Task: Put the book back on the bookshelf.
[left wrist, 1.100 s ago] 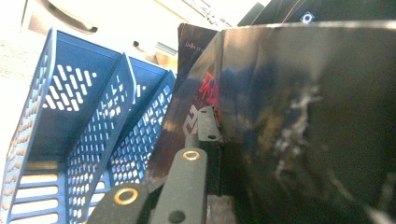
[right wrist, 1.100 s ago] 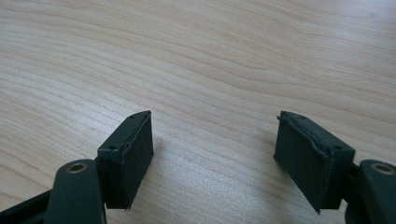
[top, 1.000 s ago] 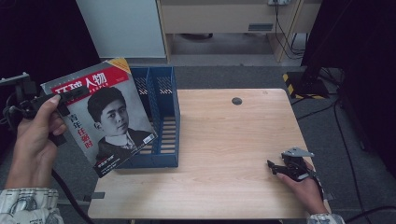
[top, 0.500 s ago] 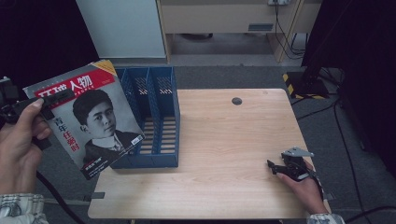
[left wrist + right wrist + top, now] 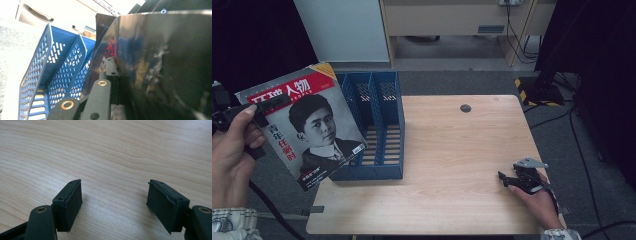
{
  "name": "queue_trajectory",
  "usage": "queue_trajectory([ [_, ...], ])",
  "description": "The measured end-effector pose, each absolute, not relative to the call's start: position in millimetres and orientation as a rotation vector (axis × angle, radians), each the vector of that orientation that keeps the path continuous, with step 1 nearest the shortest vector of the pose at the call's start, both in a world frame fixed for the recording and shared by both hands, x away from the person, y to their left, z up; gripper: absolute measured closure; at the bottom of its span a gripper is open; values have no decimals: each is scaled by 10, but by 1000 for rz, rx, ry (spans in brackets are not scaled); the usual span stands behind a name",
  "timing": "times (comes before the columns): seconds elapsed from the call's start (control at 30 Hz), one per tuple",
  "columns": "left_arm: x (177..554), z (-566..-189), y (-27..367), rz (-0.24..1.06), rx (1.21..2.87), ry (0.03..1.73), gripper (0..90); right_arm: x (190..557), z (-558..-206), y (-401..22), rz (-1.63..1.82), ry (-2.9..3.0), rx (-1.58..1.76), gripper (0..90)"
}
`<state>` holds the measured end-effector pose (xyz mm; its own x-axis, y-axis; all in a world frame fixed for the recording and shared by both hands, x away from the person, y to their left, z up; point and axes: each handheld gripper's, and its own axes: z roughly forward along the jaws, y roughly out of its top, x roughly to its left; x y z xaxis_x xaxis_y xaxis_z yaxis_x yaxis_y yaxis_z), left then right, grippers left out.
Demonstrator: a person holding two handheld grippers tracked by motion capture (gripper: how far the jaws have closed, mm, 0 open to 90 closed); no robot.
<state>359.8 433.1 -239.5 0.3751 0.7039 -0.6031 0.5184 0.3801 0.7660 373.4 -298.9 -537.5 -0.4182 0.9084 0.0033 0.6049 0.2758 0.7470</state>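
A magazine [image 5: 309,127] with a red title and a black-and-white portrait on its cover hangs in the air left of the table, tilted. My left gripper [image 5: 264,107] is shut on its upper left edge, held by a hand at the far left. In the left gripper view the jaws pinch the glossy dark magazine [image 5: 155,72], with the blue file rack [image 5: 62,75] behind it. That blue file rack [image 5: 379,125] stands at the table's left side, partly covered by the magazine. My right gripper [image 5: 507,181] rests low at the table's front right, open with nothing between its pads [image 5: 68,202].
The wooden table [image 5: 452,165] has a small dark round cap [image 5: 465,108] near its far edge. Behind it stand a white cabinet [image 5: 344,30] and a beige desk [image 5: 447,20]. Dark equipment and cables [image 5: 562,75] lie at the right.
The left hand has carried the magazine a little to the left and slightly down, farther off the rack. The right gripper has stayed in place.
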Motion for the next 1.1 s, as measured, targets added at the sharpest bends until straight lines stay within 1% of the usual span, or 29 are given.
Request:
queue_trajectory([
  [0.43, 3736, -2518, 4389, 220, 1304, 1338, 865, 3737, -5374, -2989, 955, 2126, 1363, 281],
  [1.1, 3789, -2587, 4553, 287, 1313, 1379, 866, 3737, -5373, -2988, 954, 2127, 1364, 281],
])
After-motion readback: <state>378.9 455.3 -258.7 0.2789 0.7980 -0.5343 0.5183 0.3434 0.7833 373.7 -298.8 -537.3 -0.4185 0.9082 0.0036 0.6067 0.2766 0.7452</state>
